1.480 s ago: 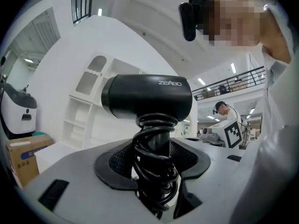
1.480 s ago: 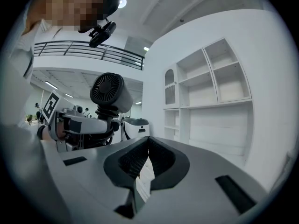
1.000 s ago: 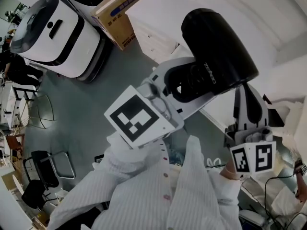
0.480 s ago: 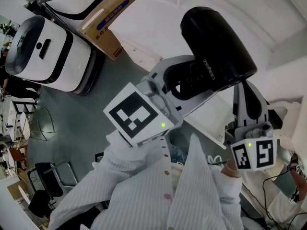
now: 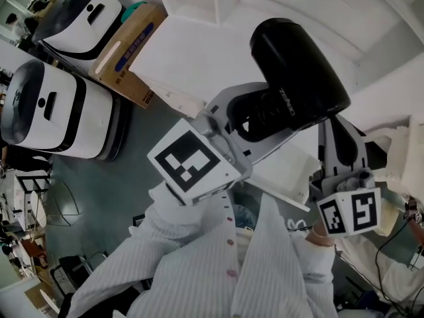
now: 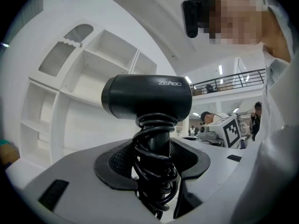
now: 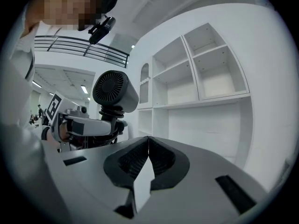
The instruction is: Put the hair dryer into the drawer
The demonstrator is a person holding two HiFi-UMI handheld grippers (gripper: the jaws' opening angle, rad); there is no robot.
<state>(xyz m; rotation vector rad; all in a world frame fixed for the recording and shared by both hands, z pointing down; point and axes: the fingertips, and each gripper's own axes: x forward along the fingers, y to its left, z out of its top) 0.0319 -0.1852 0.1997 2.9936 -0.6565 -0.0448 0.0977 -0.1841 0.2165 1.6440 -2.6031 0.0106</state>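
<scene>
- My left gripper pinches the black plastic hair dryer by its cord-wrapped handle; the barrel lies crosswise above, before white shelving.
- My right gripper, pressed together and empty, sits beside.

"ZEABO" in white on hair dryer

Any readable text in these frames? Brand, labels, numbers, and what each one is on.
"ZEABO": white letters on the barrel of the black hair dryer, also legible in the head view.
Cardboard box: blue print on its side, too blurred to read.
Marker cubes: black-and-white square patterns only, no words or numbers.
Nothing else is readable.
</scene>
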